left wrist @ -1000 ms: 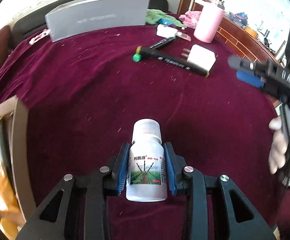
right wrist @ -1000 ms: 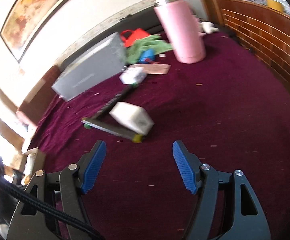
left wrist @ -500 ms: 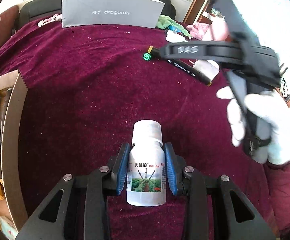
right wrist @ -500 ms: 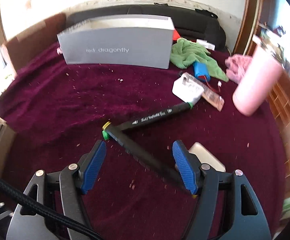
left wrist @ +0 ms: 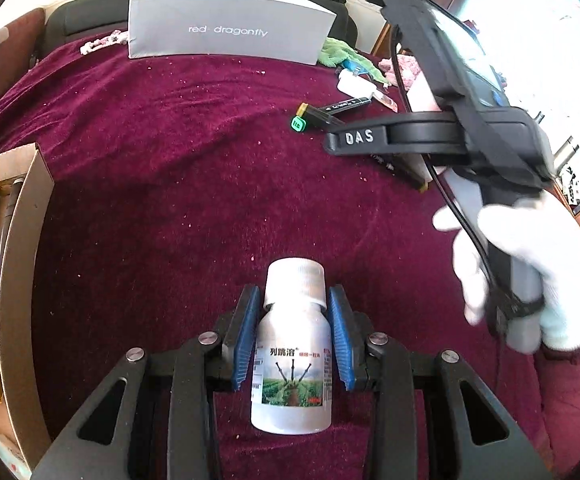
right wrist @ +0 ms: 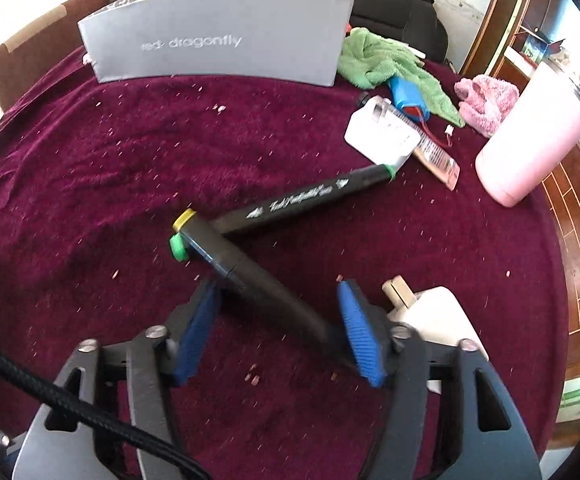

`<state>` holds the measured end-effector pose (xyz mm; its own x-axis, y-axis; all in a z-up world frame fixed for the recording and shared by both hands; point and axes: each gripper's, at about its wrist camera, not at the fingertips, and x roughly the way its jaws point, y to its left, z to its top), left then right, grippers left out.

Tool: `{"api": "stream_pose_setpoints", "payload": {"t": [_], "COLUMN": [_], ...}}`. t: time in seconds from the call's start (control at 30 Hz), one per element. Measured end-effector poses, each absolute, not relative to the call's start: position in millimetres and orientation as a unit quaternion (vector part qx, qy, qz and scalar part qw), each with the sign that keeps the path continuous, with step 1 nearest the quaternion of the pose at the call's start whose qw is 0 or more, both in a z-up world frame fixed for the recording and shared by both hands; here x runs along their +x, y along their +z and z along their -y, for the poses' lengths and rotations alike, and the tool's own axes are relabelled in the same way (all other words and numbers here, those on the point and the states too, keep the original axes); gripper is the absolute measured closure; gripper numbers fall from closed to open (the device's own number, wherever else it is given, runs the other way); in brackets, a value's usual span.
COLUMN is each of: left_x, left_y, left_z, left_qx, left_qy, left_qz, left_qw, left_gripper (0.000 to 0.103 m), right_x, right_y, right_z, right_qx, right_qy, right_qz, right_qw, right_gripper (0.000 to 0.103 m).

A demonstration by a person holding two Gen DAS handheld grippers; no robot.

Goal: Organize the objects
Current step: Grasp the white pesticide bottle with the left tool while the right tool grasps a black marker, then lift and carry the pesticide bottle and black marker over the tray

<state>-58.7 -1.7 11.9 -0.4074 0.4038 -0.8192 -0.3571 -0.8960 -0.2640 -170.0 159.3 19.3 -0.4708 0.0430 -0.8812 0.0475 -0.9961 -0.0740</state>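
You are holding the white bottle (left wrist: 292,356) in the left gripper (left wrist: 293,336) at the bottom centre of the left wrist view, its blue pads pressing both sides just under the cap, and the bottle is hanging over the maroon cloth (left wrist: 169,184). Keep that squeeze even while you are working on the other side.

In the right wrist view, the right gripper (right wrist: 277,328) is sitting low in the frame with its jaws closing; the near marker (right wrist: 249,276) is running diagonally between the pads, which do not appear to be pressing it yet. Since the barrel is lying askew to the pads, I judge you would do well to roll the wrist so they meet its long flat sides, and to keep the right-hand pad off the white charger (right wrist: 438,316) just beside it at lower right.

Your gloved hand (left wrist: 530,280) is showing at the right edge of the left wrist view, gripping the tool's handle and tilting it steeply down toward the cloth.

Further up the frame, the second marker (right wrist: 306,202) is crossing under the first marker's yellow end, and the grey box (right wrist: 217,36) is standing along the top.
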Motion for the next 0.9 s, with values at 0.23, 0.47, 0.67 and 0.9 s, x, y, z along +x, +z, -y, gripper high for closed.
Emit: {"api": "stream_pose_setpoints", "payload": {"t": [0.23, 0.47, 0.67, 0.9], "left_x": [-56.1, -44.9, -25.0, 10.9], "left_y": [11.3, 12.0, 14.5, 18.5], "left_z": [0.2, 20.9, 32.6, 41.8], "left_qx": [-0.484, -0.498, -0.502, -0.499], "left_qy": [0.847, 0.835, 0.832, 0.832], "left_qz": [0.016, 0.065, 0.074, 0.070], "left_qw": [0.220, 0.226, 0.225, 0.232], "left_gripper": [0.074, 0.075, 0.075, 0.074], "right_x": [-152.5, -123.8, -84.1, -35.6], "right_y": [22.9, 26.0, 26.7, 27.4], "right_z": [-154.6, -155.1, -159.9, -160.2], "right_qx": [0.533, 0.547, 0.553, 0.550], "right_qy": [-0.845, -0.836, -0.832, -0.833], "right_qz": [-0.038, -0.019, 0.007, 0.017], "right_qw": [0.005, 0.032, 0.051, 0.056], "right_gripper": [0.087, 0.091, 0.091, 0.091]}}
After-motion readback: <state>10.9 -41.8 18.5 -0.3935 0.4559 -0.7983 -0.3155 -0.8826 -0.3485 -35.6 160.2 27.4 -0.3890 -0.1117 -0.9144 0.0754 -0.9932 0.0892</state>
